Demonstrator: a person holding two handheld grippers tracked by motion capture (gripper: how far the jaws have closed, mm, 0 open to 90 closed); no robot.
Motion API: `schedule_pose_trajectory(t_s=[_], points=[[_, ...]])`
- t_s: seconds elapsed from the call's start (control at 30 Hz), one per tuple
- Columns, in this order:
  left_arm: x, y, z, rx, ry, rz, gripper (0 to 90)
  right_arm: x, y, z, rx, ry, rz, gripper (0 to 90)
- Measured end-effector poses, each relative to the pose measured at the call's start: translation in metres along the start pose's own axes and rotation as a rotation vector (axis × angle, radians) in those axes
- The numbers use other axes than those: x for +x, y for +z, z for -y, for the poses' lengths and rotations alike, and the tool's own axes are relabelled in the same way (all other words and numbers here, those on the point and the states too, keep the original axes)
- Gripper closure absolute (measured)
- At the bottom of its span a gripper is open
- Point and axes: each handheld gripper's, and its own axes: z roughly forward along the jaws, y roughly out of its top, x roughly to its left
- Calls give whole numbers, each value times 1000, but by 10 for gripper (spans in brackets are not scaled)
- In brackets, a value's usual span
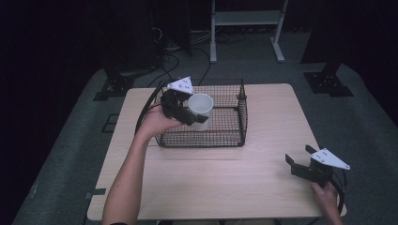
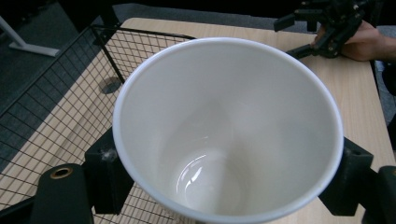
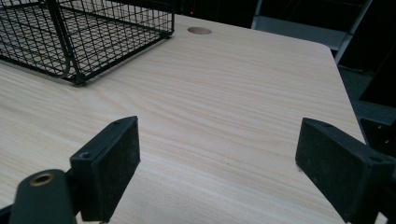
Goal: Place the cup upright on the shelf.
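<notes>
Near edge, high view: the right gripper [image 1: 300, 161] rests at about 4 o'clock on the table [image 1: 225, 187], its jaws spread wide with nothing between them; the right gripper view confirms this, both black pads [image 3: 109, 168] standing well apart over bare wood; the person's right hand [image 1: 327, 193] holds it low by the table's corner.

Middle ground: the left forearm runs from 7 o'clock up toward the table's centre-left; the left hand [image 1: 157, 123] carries the left gripper [image 1: 192, 115], whose jaws are pressed against opposite sides of a white cup [image 1: 201, 110]; the left gripper view looks straight down into the cup [image 2: 224, 135], which is empty and clean, with one black jaw against each flank.

Far ground: a black wire basket [image 1: 225, 140] sits at about 11 to 12 o'clock on the table; the cup is held above the basket's left half, clear of its floor so far as the views allow, and tilted slightly.

Progress, as a judgement: the grasp is done and the cup is over the basket; whether it is being set in or lifted out cannot be told from this one moment; either way, the putting-down and letting-go remain; the right gripper has no part in hand as yet.
</notes>
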Motion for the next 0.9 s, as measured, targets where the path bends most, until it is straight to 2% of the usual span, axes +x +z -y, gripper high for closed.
schedule_pose_trajectory(t_s=[0.2, 0.43, 0.8, 0.9], points=[[9, 2, -5, -4, -7, -5, 201, 0, 0, 0, 0, -2, -1, 131], [14, 8, -9, 15, -5, -11, 201, 0, 0, 0, -3, 1, -4, 131], [36, 23, -9, 44, -29, -11, 201, -1, 0, 0, -1, 4, -3, 130], [43, 26, -7, 33, -44, -17, 201, 0, 0, 0, 0, 4, -1, 130]])
